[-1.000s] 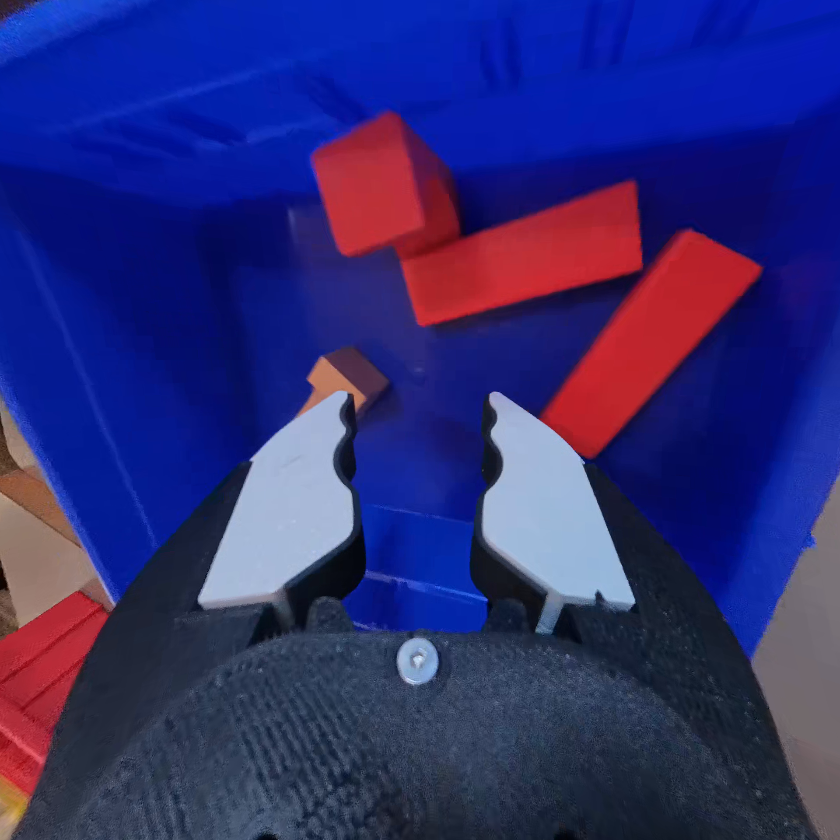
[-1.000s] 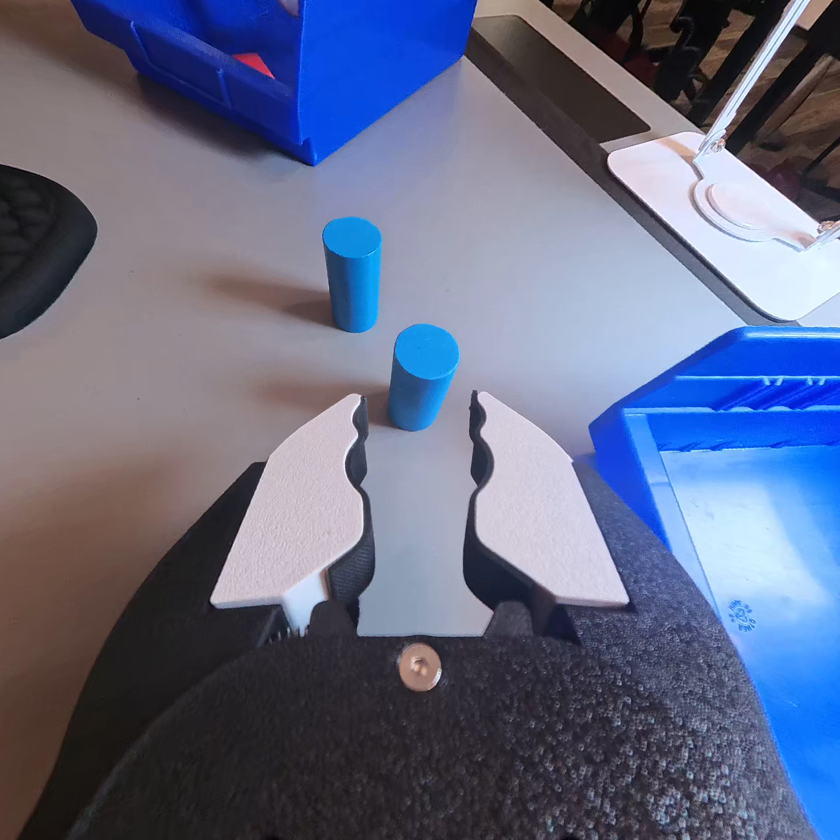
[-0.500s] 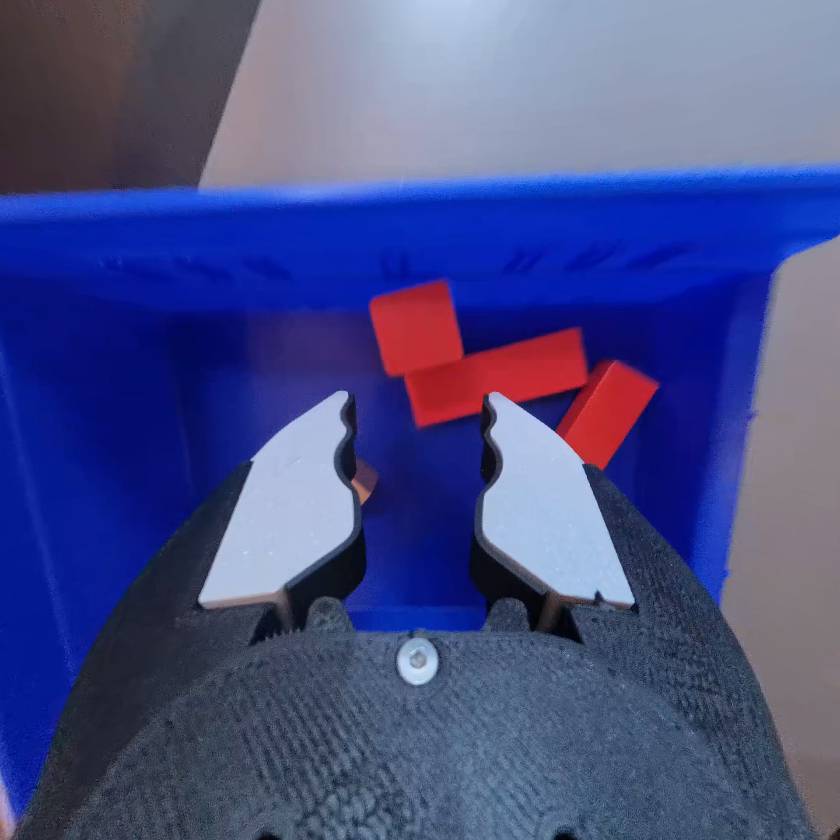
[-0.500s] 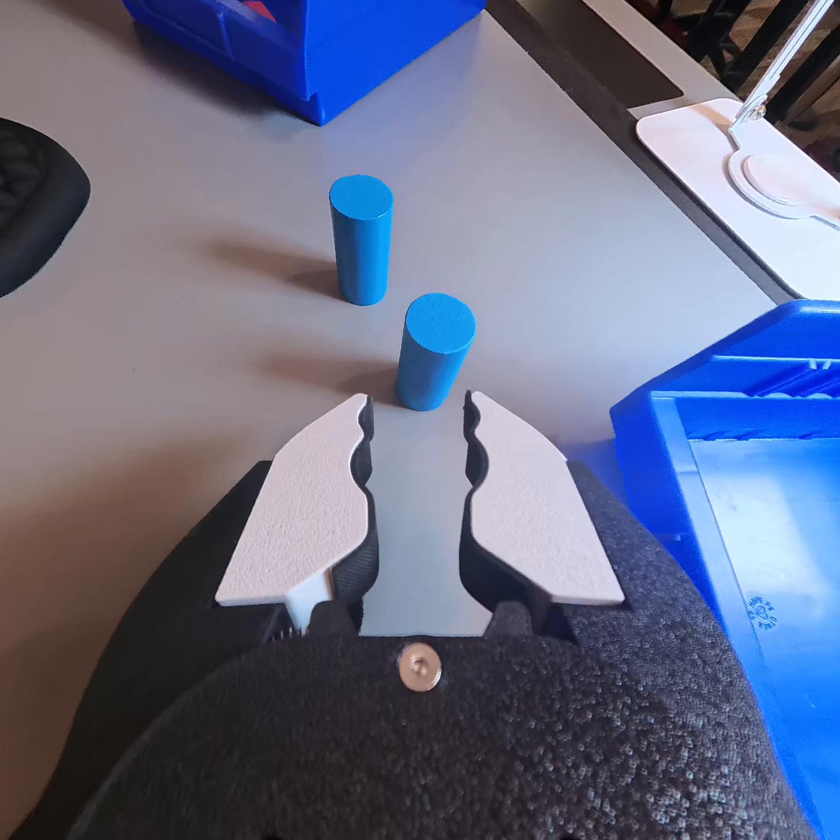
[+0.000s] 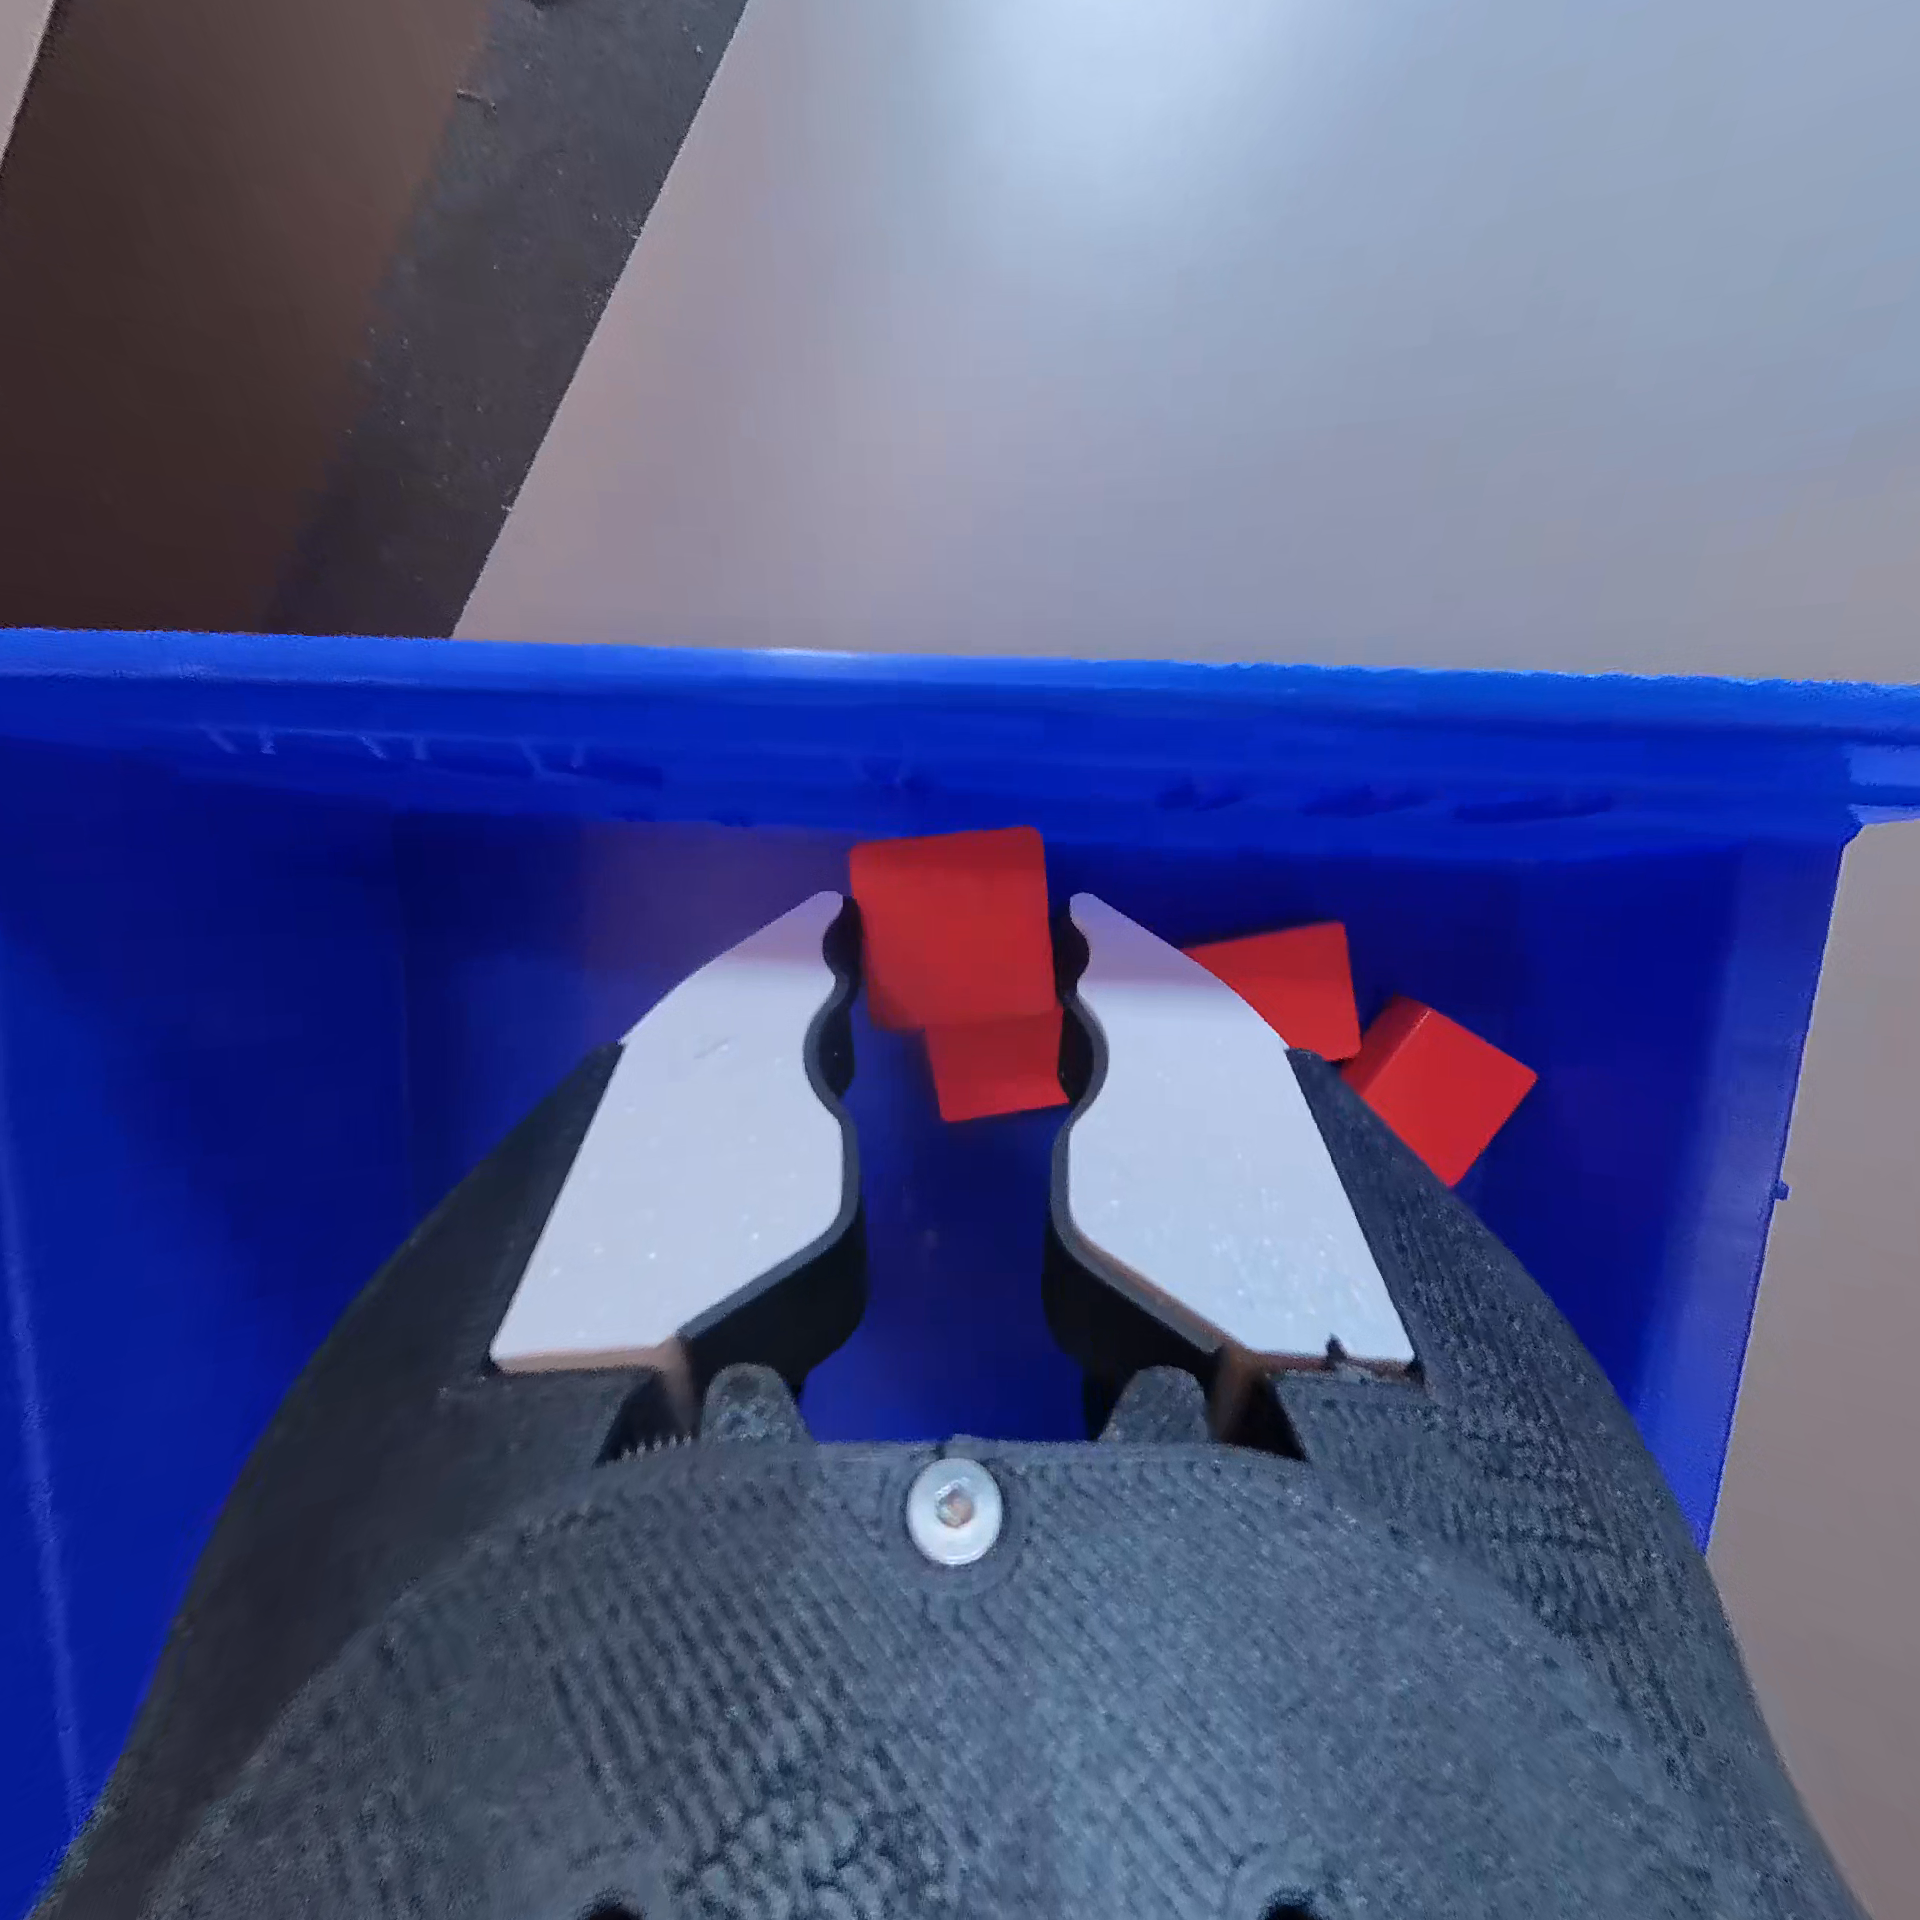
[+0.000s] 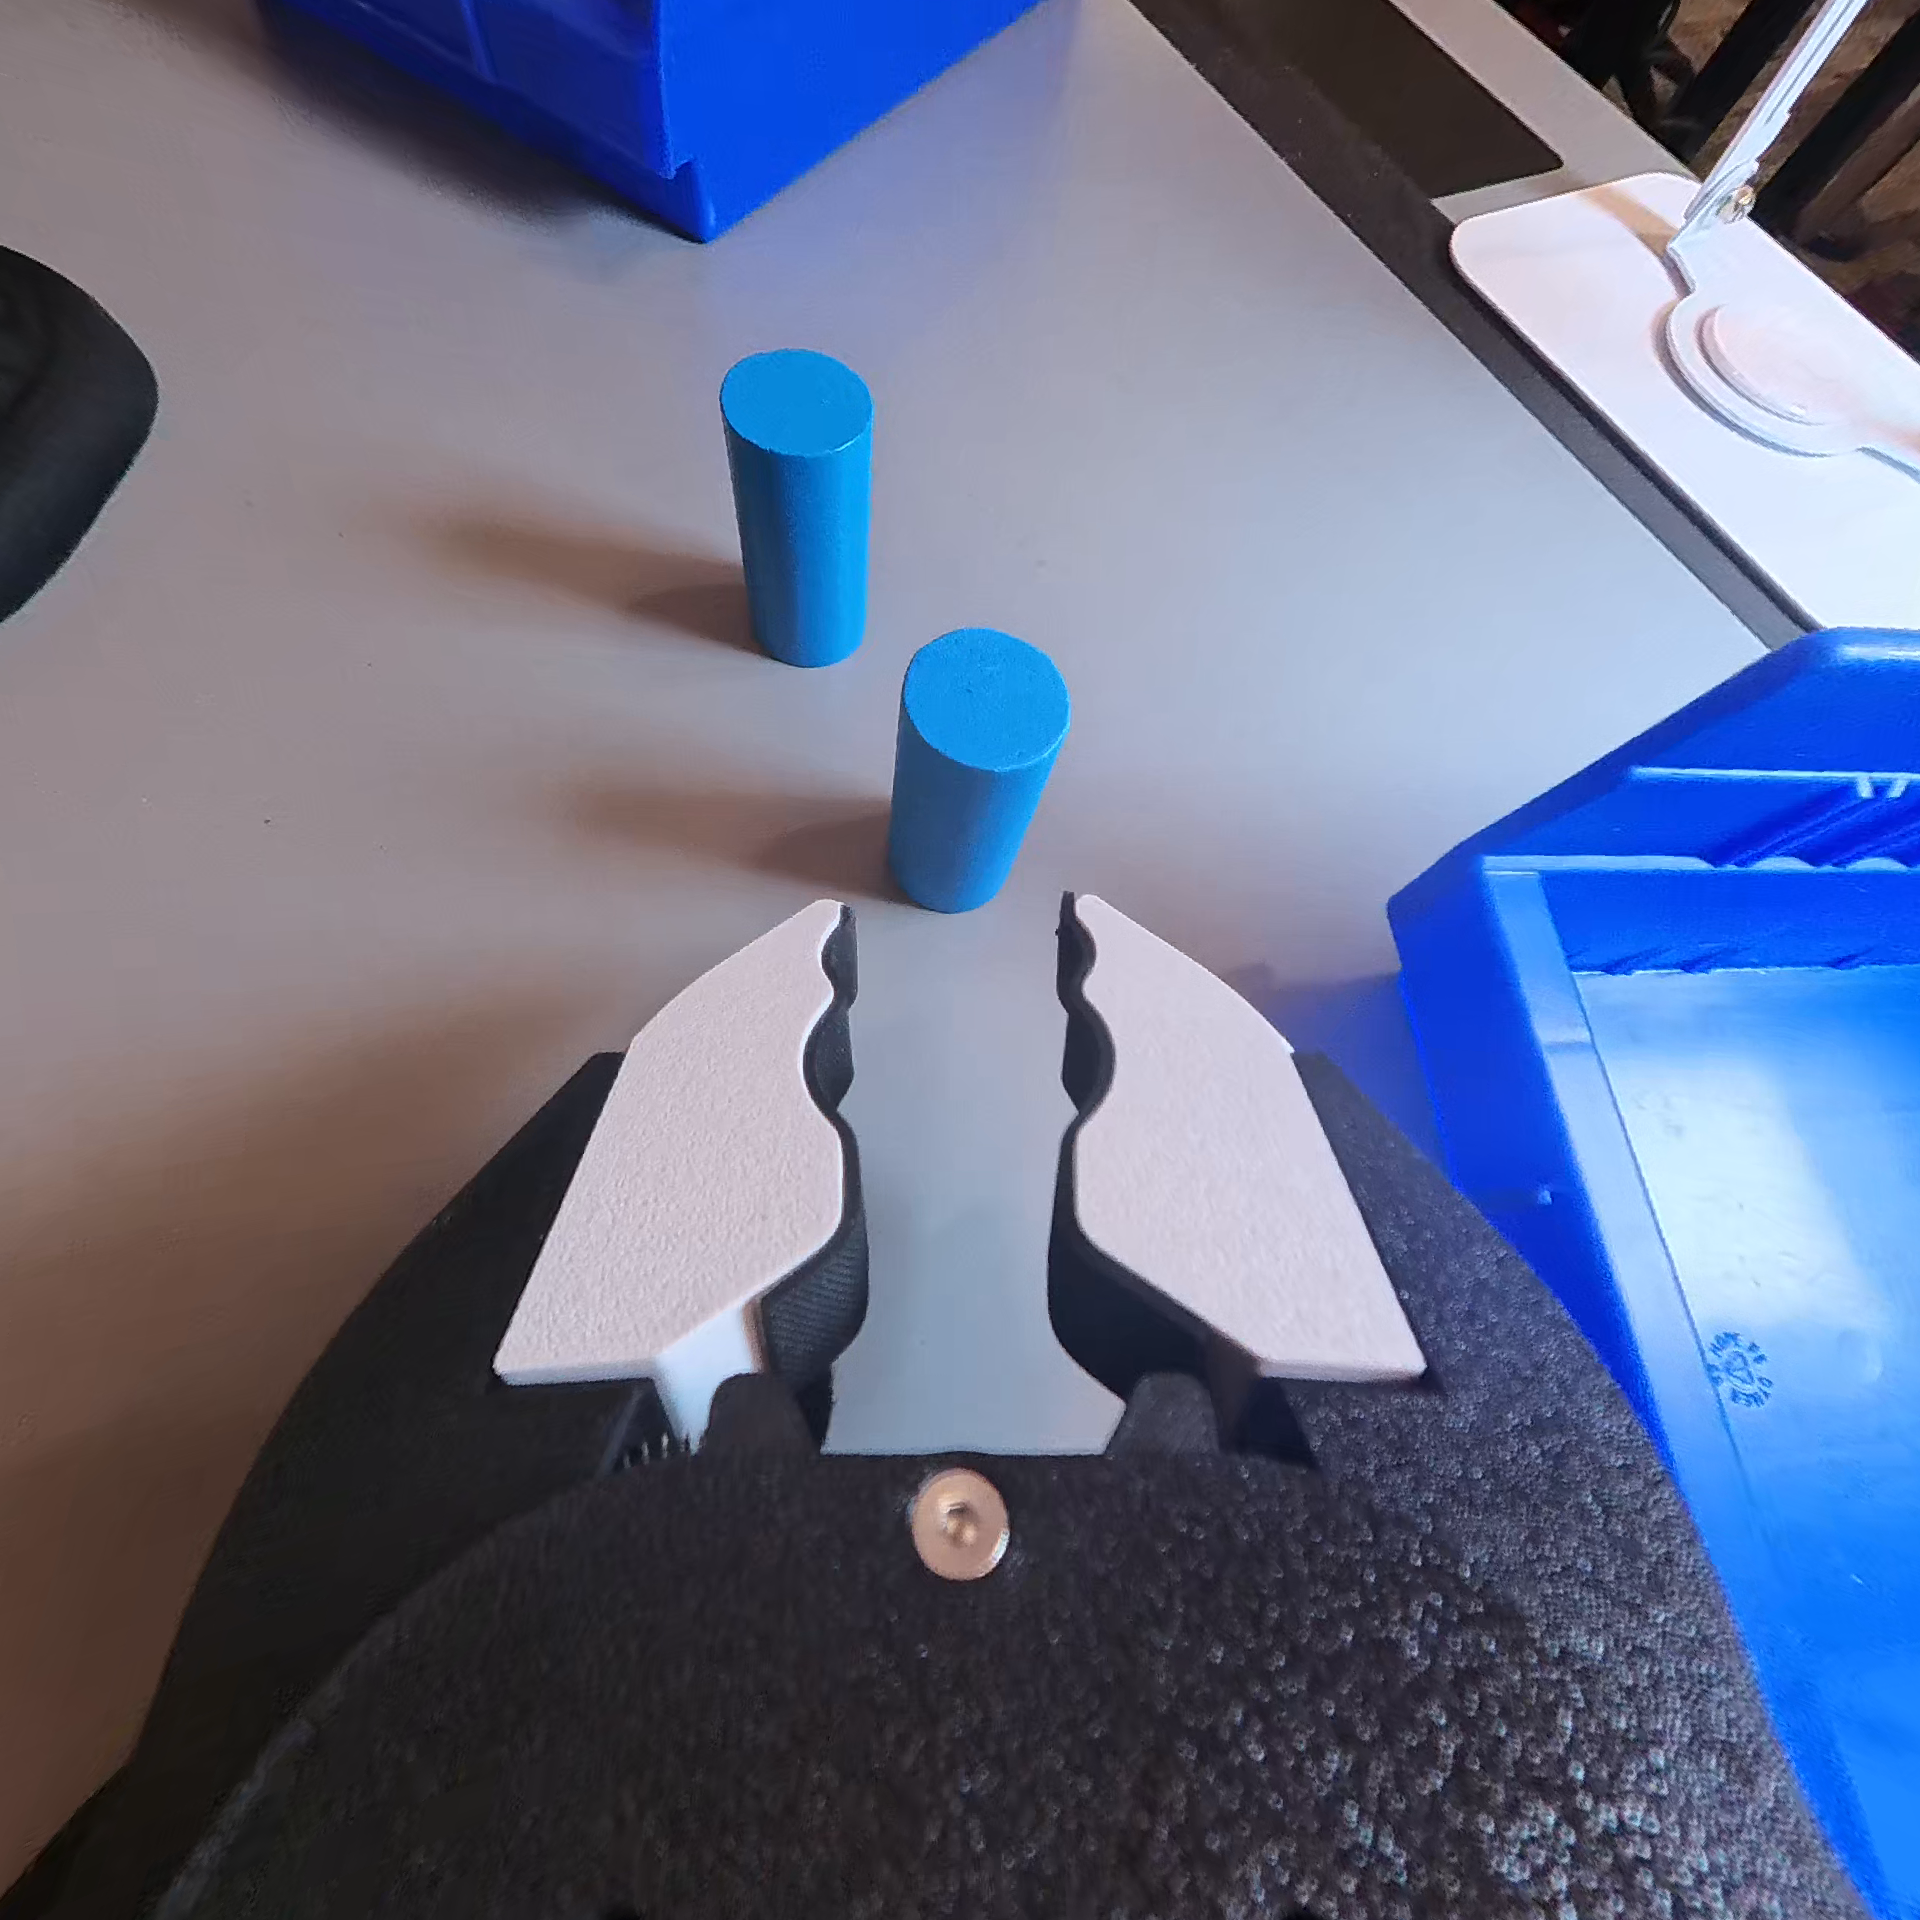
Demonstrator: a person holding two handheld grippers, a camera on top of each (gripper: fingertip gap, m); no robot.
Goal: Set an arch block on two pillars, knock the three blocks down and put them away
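Note:
In the left wrist view, my left gripper [image 5: 956, 914] is inside a blue bin [image 5: 935, 707]. Its pads are closed on the sides of a red block [image 5: 951, 935] near the bin's far wall. Another red block [image 5: 992, 1070] lies just under it. In the right wrist view, two blue cylinder pillars stand upright on the grey table, one near [image 6: 977, 769] and one farther [image 6: 800, 509]. My right gripper [image 6: 956, 914] is open and holds nothing. Its tips are just short of the near pillar and do not touch it.
Two more red blocks [image 5: 1278, 987] [image 5: 1439, 1091] lie at the right of the left bin. A second blue bin [image 6: 1507, 935] stands right of my right gripper. The first bin [image 6: 727, 104] shows at the back. A white lamp base [image 6: 1662, 291] sits at the far right. The grippers' ends are close to 35 cm from one another.
My left gripper pushed deeper into the bin, up to the red block, and its jaws narrowed onto it. My right gripper narrowed slightly and stayed just behind the near pillar.

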